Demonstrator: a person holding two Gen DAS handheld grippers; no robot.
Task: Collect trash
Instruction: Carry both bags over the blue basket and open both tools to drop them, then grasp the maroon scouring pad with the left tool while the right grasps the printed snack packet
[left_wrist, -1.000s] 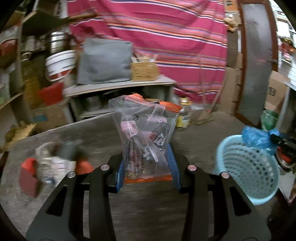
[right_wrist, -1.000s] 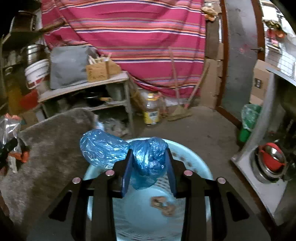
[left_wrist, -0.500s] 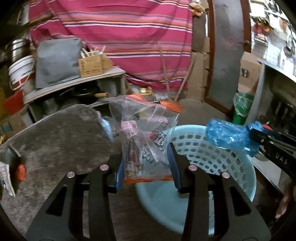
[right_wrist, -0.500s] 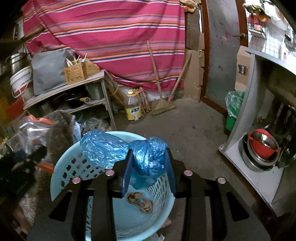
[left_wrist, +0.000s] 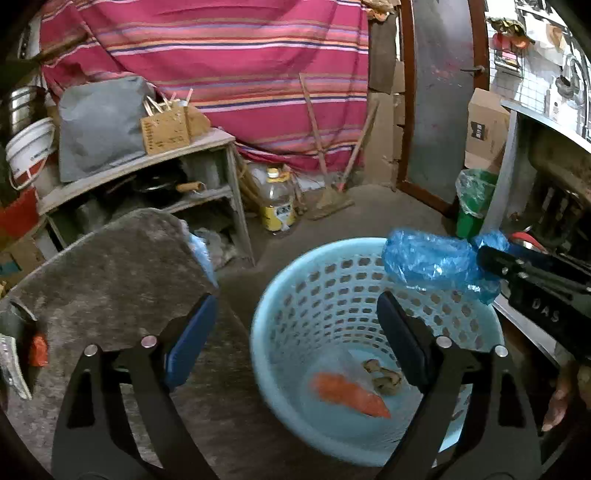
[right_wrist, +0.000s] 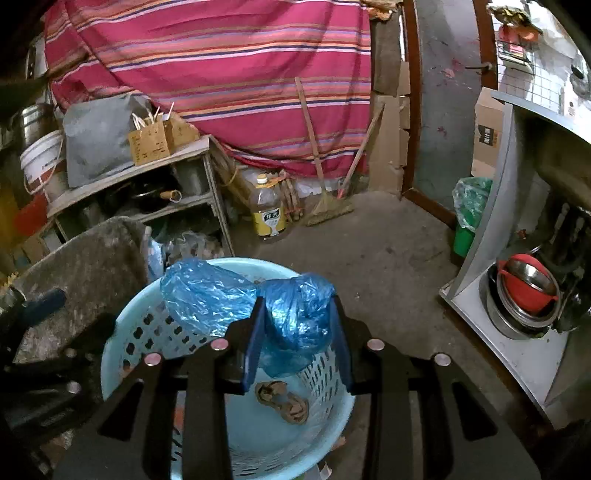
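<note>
My left gripper (left_wrist: 295, 299) hangs over the light blue basket (left_wrist: 280, 295). Its jaws are opening wide and nothing is between them. A clear bag with an orange strip (left_wrist: 347, 395) lies on the basket's bottom beside a brown scrap (left_wrist: 382, 376). My right gripper (right_wrist: 296, 301) is shut on a crumpled blue plastic bag (right_wrist: 299, 317), held above the basket's rim (right_wrist: 122, 332). In the left wrist view the blue plastic bag (left_wrist: 432, 262) and the right gripper (left_wrist: 491, 258) come in from the right. The brown scrap (right_wrist: 282, 400) shows below the blue bag.
A grey table (left_wrist: 110, 266) stands left of the basket, with more wrappers (left_wrist: 22, 350) at its left edge. Behind are a cluttered shelf (left_wrist: 155, 155), an oil bottle (left_wrist: 277, 203), a broom (left_wrist: 332, 199) and a green bin (left_wrist: 472, 199). A cabinet with pots (right_wrist: 524, 295) stands on the right.
My left gripper swung right from the table to above the basket, then opened; the clear bag dropped into the basket. My right gripper kept its hold on the blue bag.
</note>
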